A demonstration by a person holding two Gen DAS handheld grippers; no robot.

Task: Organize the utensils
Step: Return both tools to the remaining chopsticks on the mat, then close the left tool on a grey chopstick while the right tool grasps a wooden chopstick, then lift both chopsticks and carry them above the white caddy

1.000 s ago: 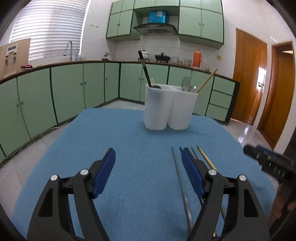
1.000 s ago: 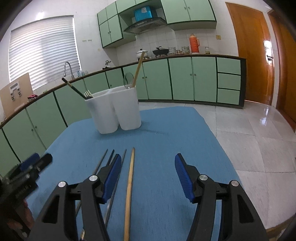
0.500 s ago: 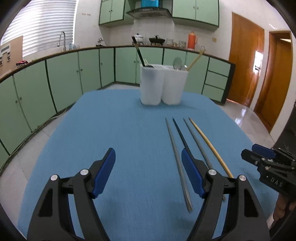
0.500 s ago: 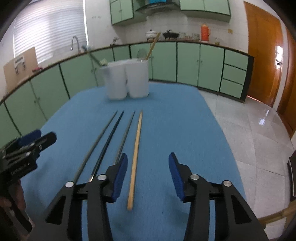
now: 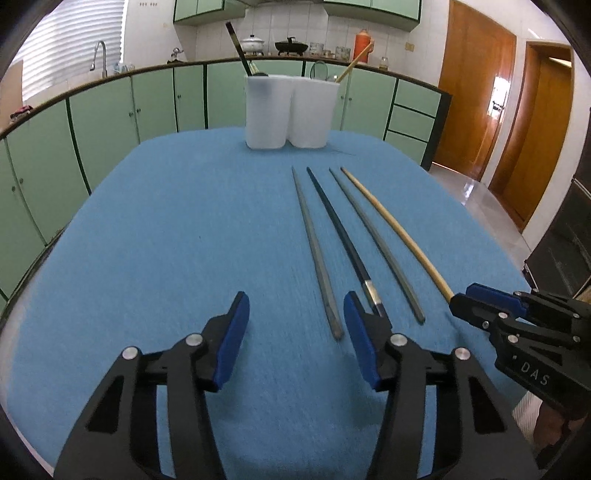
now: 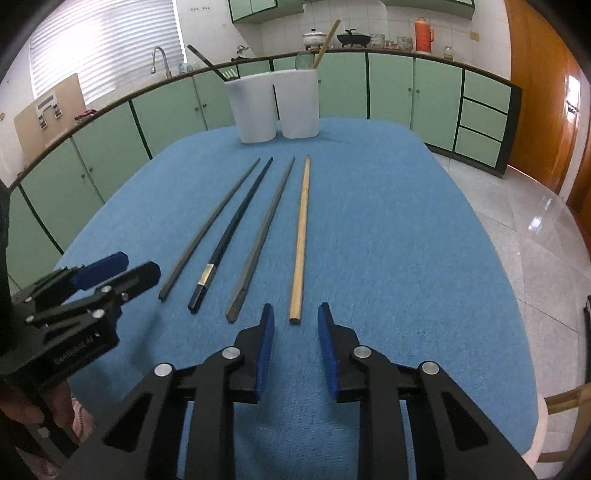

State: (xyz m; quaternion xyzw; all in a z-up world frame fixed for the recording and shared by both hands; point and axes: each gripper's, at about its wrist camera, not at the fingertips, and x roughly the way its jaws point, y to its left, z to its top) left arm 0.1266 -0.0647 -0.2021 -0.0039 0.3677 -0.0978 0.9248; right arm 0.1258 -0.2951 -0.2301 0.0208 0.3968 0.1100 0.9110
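Note:
Four chopsticks lie side by side on the blue cloth (image 5: 166, 240): a grey one (image 5: 312, 240), a dark one with a silver band (image 5: 340, 229), another grey one (image 5: 373, 236) and a wooden one (image 5: 391, 221). The white two-part holder (image 5: 288, 110) stands at the far end with utensils in it. My left gripper (image 5: 295, 306) is closing with nothing gripped; the first grey chopstick's near end lies just inside its right finger. My right gripper (image 6: 295, 310) is closing around the near end of the wooden chopstick (image 6: 301, 229), its pads clear of it.
Green cabinets ring the room behind the holder (image 6: 273, 107), with pots and a red thermos (image 6: 421, 35) on the counter. Wooden doors (image 5: 476, 92) stand at the right. Tiled floor lies past the cloth's right edge (image 6: 491, 258). Each gripper shows in the other's view.
Both grippers came forward and down, tilting toward the chopsticks' near ends. Both sets of jaws narrowed, the right much more, and the wooden chopstick's end now sits between the right fingertips.

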